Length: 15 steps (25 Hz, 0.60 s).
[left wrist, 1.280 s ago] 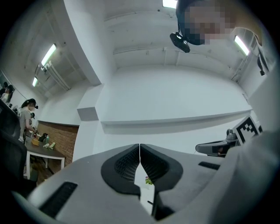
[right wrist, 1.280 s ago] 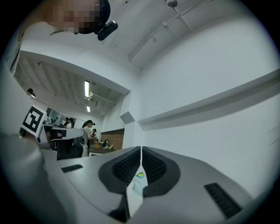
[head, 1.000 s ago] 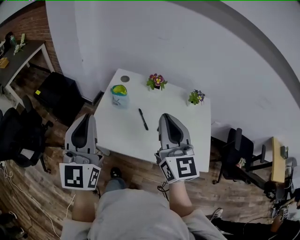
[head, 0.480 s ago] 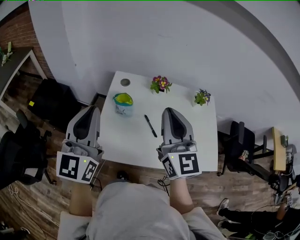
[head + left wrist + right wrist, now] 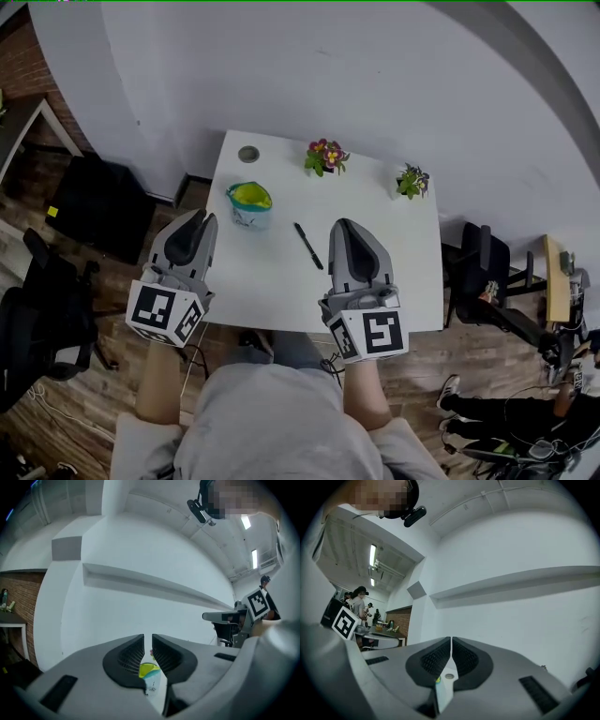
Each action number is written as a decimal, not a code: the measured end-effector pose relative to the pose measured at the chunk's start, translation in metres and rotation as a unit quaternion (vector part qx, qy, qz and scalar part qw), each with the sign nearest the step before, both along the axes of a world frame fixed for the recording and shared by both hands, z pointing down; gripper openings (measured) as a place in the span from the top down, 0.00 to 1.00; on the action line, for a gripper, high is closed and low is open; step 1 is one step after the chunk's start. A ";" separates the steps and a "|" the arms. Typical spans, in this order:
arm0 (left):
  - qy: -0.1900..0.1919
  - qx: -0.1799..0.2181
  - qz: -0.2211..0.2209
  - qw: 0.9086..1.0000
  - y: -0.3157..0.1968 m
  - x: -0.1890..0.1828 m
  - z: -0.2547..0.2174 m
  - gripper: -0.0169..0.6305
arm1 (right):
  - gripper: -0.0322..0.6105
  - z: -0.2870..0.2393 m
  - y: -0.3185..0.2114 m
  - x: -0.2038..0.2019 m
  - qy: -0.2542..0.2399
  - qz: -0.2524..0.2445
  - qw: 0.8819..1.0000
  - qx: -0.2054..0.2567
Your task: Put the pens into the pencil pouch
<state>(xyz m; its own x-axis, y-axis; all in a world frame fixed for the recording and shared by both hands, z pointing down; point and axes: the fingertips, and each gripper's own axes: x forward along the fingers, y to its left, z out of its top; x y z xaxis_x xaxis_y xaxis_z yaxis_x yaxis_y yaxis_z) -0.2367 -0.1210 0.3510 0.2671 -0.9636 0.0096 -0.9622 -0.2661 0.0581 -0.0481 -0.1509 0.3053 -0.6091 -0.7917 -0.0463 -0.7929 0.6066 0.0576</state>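
A teal pencil pouch (image 5: 249,203) with a yellow-green open top stands upright on the left part of the white table (image 5: 394,272). One black pen (image 5: 307,246) lies mid-table, right of the pouch. My left gripper (image 5: 202,219) hovers at the table's left front edge, level, shut and empty. Its own view shows the left gripper (image 5: 148,637) with the pouch (image 5: 149,671) straight ahead beyond the jaws. My right gripper (image 5: 345,227) is over the table's front, just right of the pen. The right gripper (image 5: 451,639) is shut with nothing held.
Two small potted plants (image 5: 323,157) (image 5: 410,180) and a grey round disc (image 5: 248,154) sit along the table's far edge by the white wall. A black case (image 5: 98,202) and chair (image 5: 52,291) stand left, another chair (image 5: 483,272) right. People (image 5: 358,604) stand far off.
Both grippers have come forward toward the table, the left one further, sinking and swinging in toward the pouch side. The jaws of both look the same as before.
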 end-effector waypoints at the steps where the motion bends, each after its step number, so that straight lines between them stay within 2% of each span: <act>1: -0.003 -0.010 0.004 1.000 -0.004 -0.001 0.010 0.93 | 0.90 0.004 -0.001 -0.001 0.003 0.001 1.000 -0.004; 3: -0.013 -0.029 0.013 0.999 -0.011 -0.002 0.030 0.89 | 0.90 0.010 -0.003 -0.004 0.008 0.001 1.000 -0.011; 4: -0.017 -0.038 0.019 0.999 -0.014 -0.002 0.040 0.82 | 0.90 0.013 -0.004 -0.004 0.010 0.000 1.000 -0.014; 5: -0.019 -0.046 0.025 0.998 -0.018 -0.002 0.049 0.79 | 0.90 0.015 -0.006 -0.005 0.012 0.000 1.000 -0.017; 7: -0.014 -0.062 0.034 0.997 -0.025 -0.003 0.066 0.78 | 0.90 0.020 -0.010 -0.007 0.016 -0.001 1.000 -0.022; 9: 0.001 -0.079 0.044 0.996 -0.033 -0.006 0.083 0.77 | 0.90 0.025 -0.015 -0.008 0.018 -0.001 0.999 -0.029; 13: 0.060 -0.121 0.063 0.989 -0.048 -0.012 0.114 0.74 | 0.90 0.034 -0.029 -0.013 0.028 -0.001 0.999 -0.040; 15: 0.077 -0.136 0.067 0.985 -0.057 -0.015 0.125 0.73 | 0.90 0.038 -0.036 -0.015 0.032 -0.001 0.999 -0.044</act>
